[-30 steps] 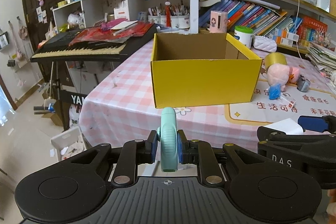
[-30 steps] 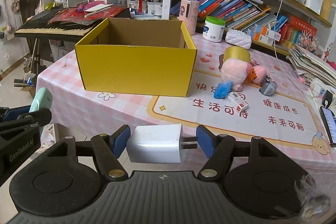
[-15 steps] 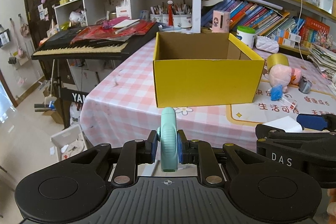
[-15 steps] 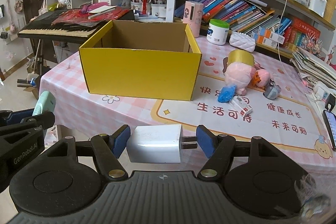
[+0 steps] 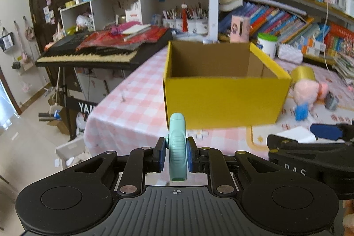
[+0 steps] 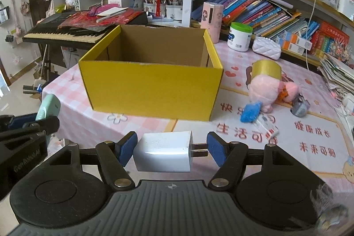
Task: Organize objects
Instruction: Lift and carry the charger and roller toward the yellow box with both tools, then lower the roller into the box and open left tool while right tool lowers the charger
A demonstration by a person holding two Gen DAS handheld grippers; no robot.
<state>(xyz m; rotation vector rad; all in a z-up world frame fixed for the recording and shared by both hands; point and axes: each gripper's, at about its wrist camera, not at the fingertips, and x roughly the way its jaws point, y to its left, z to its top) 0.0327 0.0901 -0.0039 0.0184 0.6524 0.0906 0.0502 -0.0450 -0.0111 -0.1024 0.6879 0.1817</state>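
An open yellow cardboard box (image 5: 223, 101) (image 6: 152, 90) stands on the pink checked table; what I see of its inside is bare. My left gripper (image 5: 176, 155) is shut on a mint-green handheld object (image 5: 177, 147), held upright in front of the box; it also shows in the right wrist view (image 6: 49, 106). My right gripper (image 6: 172, 150) is shut on a white plug charger (image 6: 163, 154), its prongs against the right pad, held before the box; it shows in the left wrist view (image 5: 296, 135).
Right of the box lie a pink plush toy (image 6: 265, 92), a blue fuzzy item (image 6: 250, 112), a yellow tape roll (image 6: 266, 68), a small grey object (image 6: 299, 106). A keyboard (image 5: 93, 54) stands left of the table. Bookshelves (image 6: 265, 6) fill the back.
Both grippers have risen and moved closer to the yellow box, still holding their objects. The view now looks down into the box more.
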